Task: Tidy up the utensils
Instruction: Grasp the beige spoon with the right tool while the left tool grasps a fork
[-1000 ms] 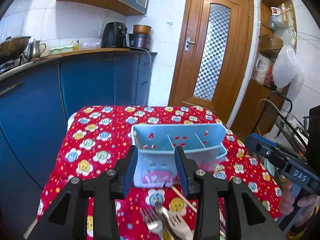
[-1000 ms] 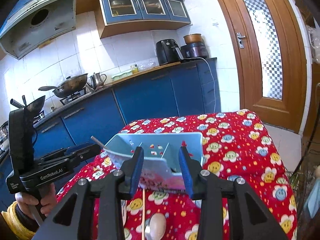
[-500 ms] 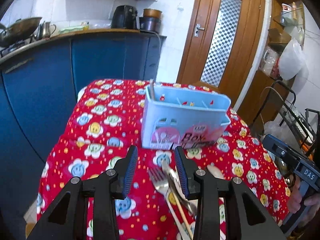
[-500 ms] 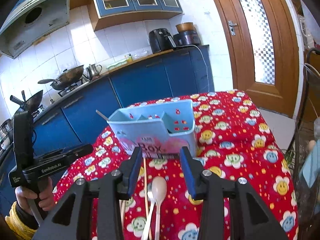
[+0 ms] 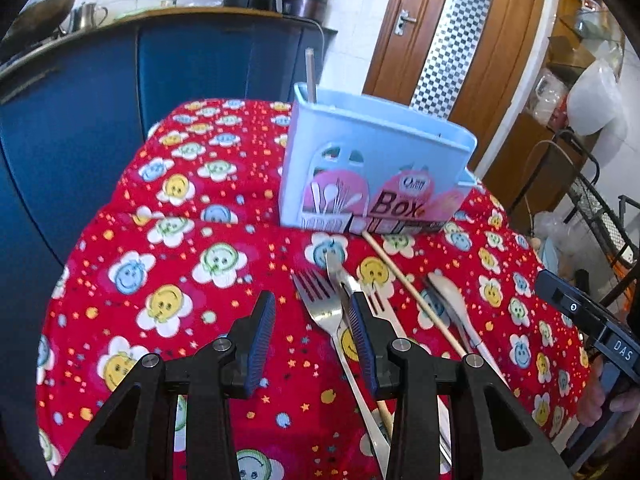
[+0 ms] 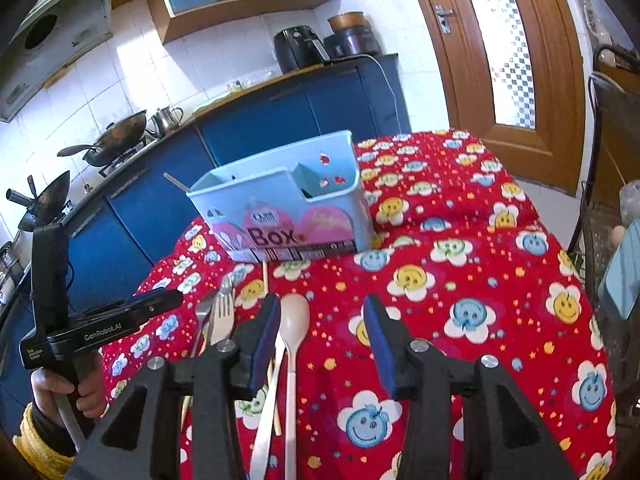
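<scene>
Both tongs (image 5: pixel 312 328) (image 6: pixel 322 330) gape empty, right widening, before holder (image 5: pixel 372 172) lettered "Box".

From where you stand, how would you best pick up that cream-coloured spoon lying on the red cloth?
Probably by its slim handle, coming down from above. The spoon lies flat, bowl towards the blue box, handle running back under the right gripper, whose empty jaws are opening. The bowl looks too wide and rounded; close across the handle.

Blue cabinets (image 6: pixel 280 120), white tiled wall (image 6: pixel 208 60), wooden door (image 5: pixel 452 36), daylight
</scene>
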A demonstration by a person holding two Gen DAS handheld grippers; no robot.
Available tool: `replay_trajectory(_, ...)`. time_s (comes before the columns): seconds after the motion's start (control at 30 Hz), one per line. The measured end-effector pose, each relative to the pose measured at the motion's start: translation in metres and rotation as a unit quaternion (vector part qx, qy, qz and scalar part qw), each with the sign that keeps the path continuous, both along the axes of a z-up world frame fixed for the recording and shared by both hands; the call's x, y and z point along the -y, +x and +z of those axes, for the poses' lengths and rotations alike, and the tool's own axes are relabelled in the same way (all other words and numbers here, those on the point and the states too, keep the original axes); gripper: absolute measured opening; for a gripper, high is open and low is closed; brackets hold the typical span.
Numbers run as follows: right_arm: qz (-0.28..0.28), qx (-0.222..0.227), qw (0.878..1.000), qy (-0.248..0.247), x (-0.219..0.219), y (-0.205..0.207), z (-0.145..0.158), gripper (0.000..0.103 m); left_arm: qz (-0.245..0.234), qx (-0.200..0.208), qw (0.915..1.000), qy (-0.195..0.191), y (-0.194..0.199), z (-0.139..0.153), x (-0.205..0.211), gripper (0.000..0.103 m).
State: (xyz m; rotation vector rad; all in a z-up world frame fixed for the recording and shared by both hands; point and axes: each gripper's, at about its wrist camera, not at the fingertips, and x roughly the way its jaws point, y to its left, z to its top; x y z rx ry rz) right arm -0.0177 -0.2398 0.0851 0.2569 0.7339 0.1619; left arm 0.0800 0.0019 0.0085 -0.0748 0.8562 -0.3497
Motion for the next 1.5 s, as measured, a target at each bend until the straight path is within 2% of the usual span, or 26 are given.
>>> replay_trajectory(0.2, -0.007, -0.011, 1.000, 0.003, 0.005, 0.001, -0.008, 0.047, 0.003, -0.027, 0.9996, -0.006, 0.007, -0.012, 0.001, 0.039)
replay_trajectory(0.33, -0.014, -0.015, 1.000, 0.005, 0.009, 0.001, -0.011, 0.047, 0.003, -0.049, 0.9981, -0.036, 0.015, -0.019, -0.003, 0.039)
replay_trajectory(0.5, -0.018, -0.020, 1.000, 0.006, 0.013, 0.001, -0.016, 0.047, -0.005, -0.079, 0.9942, -0.073, 0.024, -0.028, -0.004, 0.021)
replay_trajectory(0.77, -0.017, -0.026, 0.999, 0.006, 0.014, 0.002, -0.020, 0.047, -0.014, -0.101, 0.9862, -0.131, 0.036, -0.036, -0.004, 0.005)
replay_trajectory(0.83, -0.017, -0.027, 0.999, 0.006, 0.013, 0.002, -0.020, 0.047, -0.014, -0.098, 0.9862, -0.133, 0.035, -0.036, -0.003, 0.002)
replay_trajectory(1.13, 0.000, -0.029, 1.000, 0.001, 0.000, 0.001, -0.016, 0.047, -0.011, -0.057, 0.9902, -0.127, 0.018, -0.018, -0.016, 0.003)
replay_trajectory(1.37, 0.036, -0.067, 0.997, -0.023, -0.022, 0.006, -0.020, 0.046, -0.010, -0.005, 0.9945, -0.104, 0.002, 0.001, -0.025, 0.003)
replay_trajectory(1.5, 0.062, -0.094, 0.992, -0.063, -0.033, 0.008, -0.022, 0.032, -0.013, 0.028, 0.9956, -0.088, -0.007, 0.013, -0.027, 0.002)
